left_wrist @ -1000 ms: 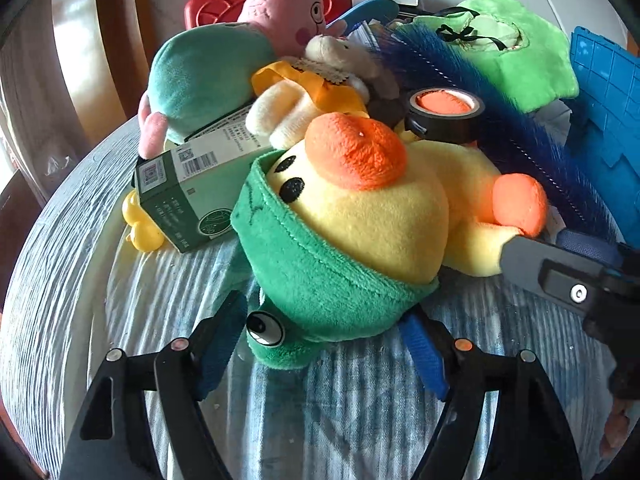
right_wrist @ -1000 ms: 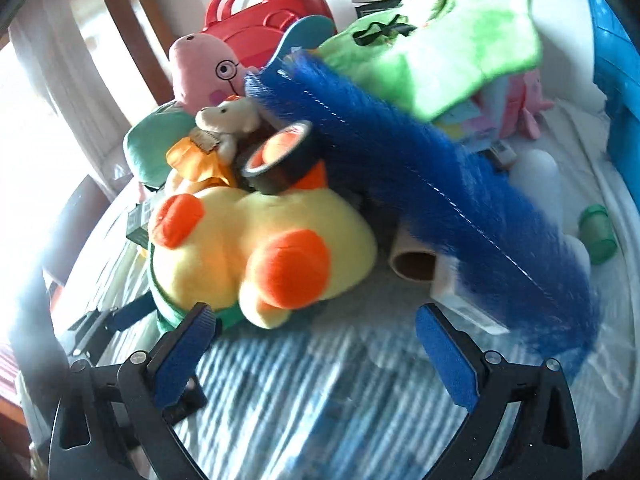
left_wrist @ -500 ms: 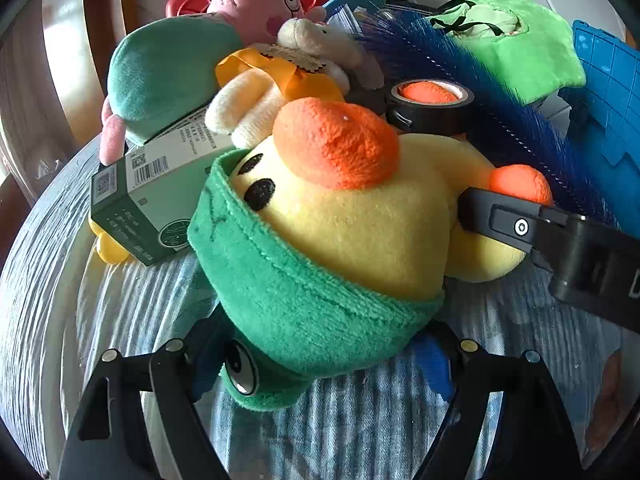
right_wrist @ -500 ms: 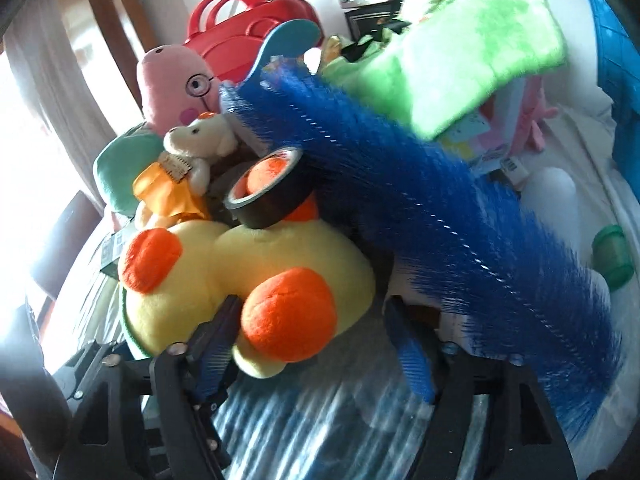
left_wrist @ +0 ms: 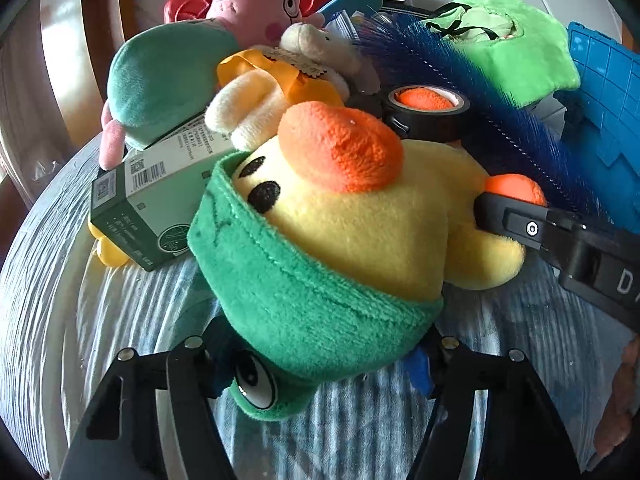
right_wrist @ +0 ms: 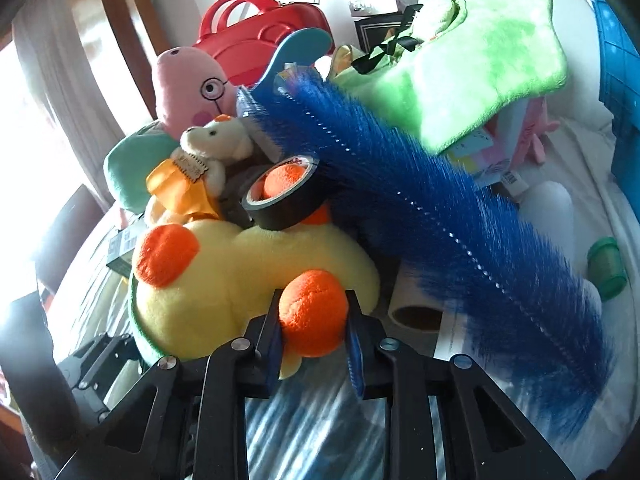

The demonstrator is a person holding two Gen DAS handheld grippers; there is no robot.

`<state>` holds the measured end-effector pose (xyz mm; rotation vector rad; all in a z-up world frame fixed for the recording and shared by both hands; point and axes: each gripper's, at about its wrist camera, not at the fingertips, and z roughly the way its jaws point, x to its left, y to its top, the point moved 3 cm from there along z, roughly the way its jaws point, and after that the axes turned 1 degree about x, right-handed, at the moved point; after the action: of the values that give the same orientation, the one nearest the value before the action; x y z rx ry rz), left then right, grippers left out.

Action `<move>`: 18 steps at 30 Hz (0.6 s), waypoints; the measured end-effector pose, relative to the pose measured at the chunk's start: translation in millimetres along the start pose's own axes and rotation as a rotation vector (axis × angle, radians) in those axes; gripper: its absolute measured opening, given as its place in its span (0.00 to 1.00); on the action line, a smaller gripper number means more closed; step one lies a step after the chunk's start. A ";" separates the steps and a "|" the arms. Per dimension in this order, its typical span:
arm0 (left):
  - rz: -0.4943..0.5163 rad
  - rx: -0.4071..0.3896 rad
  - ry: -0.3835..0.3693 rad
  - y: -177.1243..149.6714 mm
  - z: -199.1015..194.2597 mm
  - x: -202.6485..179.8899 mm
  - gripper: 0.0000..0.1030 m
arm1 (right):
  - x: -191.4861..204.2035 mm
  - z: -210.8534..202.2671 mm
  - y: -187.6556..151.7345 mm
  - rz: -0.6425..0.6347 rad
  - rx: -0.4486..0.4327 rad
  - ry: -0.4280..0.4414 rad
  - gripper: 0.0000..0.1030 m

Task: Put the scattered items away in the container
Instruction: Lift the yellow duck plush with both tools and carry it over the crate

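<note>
The left gripper (left_wrist: 320, 364) is closing on the green hood of the yellow duck plush (left_wrist: 360, 216), whose orange foot the right gripper (left_wrist: 516, 216) pinches, with a black tape roll (left_wrist: 424, 118) just behind the duck.

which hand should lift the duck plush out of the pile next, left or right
Probably right. The right gripper is closing with its pads against the duck plush's orange foot. The left gripper straddles the bulky green-hooded head, closing too, but its pads are mostly hidden, so its hold is unclear.
</note>
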<state>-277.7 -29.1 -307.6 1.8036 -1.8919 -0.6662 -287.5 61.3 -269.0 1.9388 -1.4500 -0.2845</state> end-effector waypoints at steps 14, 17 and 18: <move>0.109 0.001 0.013 0.3 -96.3 13.5 0.63 | 49.7 -87.7 -11.9 0.090 0.028 0.101 0.24; 0.129 -0.031 -0.015 15.7 -109.1 15.0 0.63 | 43.8 -109.1 -7.2 0.094 -0.016 0.066 0.24; 0.136 -0.042 -0.024 14.6 -117.7 13.6 0.63 | 42.5 -116.1 -6.0 0.092 -0.031 0.052 0.24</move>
<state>-217.5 -47.1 -206.2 1.6312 -1.9804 -0.6771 -204.3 69.1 -177.8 1.8354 -1.4877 -0.2125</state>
